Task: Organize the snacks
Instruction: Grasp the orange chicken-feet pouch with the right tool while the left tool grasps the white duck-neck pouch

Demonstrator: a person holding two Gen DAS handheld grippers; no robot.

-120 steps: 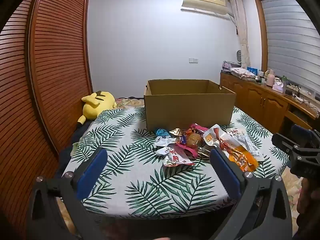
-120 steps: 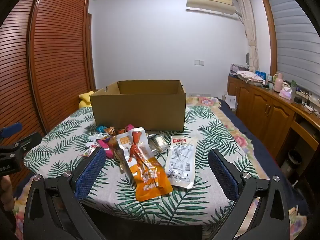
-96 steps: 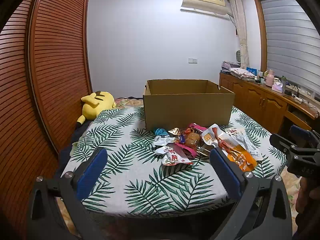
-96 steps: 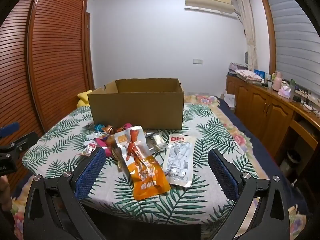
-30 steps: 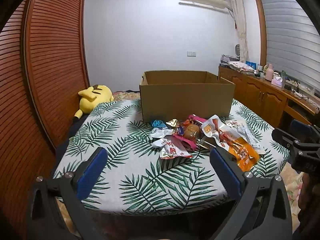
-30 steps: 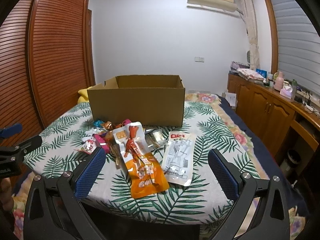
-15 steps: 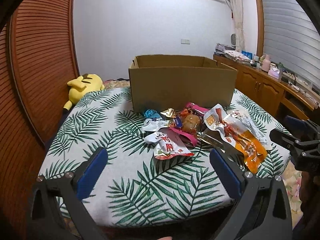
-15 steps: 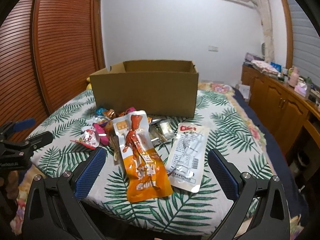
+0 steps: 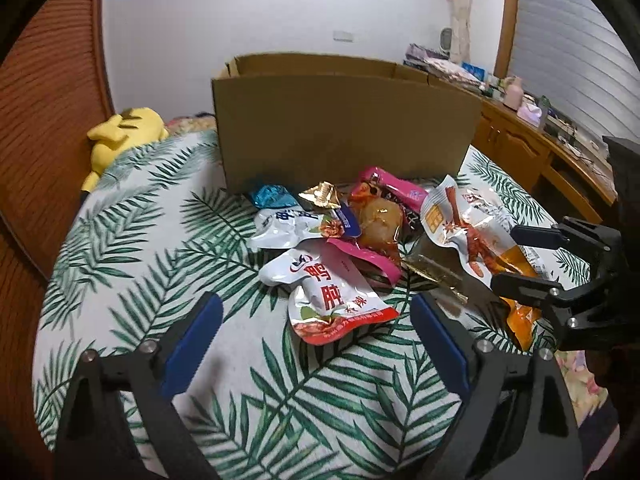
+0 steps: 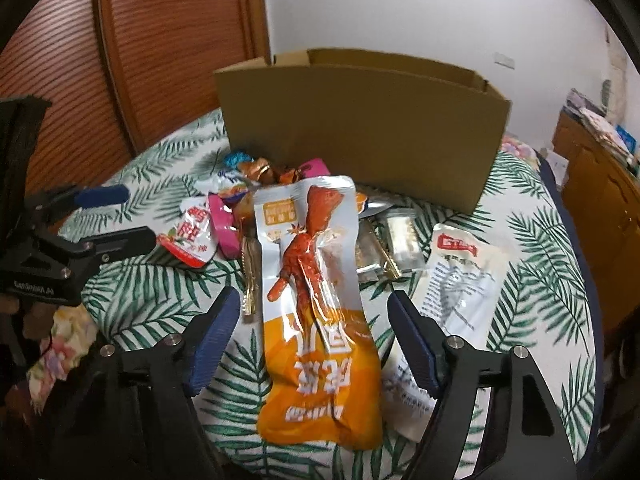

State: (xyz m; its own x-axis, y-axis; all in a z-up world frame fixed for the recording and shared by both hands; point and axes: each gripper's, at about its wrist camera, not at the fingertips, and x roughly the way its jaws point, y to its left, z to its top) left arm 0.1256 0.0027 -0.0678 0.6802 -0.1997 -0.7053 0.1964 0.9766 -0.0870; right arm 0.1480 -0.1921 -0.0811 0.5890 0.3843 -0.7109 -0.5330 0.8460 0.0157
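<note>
Right gripper [image 10: 316,320] closing around orange snack pouch [image 10: 318,344], untouched.

Snack packets [image 9: 340,248] heaped before cardboard box [image 9: 344,132]

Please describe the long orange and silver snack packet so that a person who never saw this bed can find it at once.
Find the open cardboard box on the leaf-print bedspread; snacks lie heaped before it. The orange and silver packet is the longest, reaching toward the bed's near edge. Only it shows a red chicken foot through a clear window.
</note>
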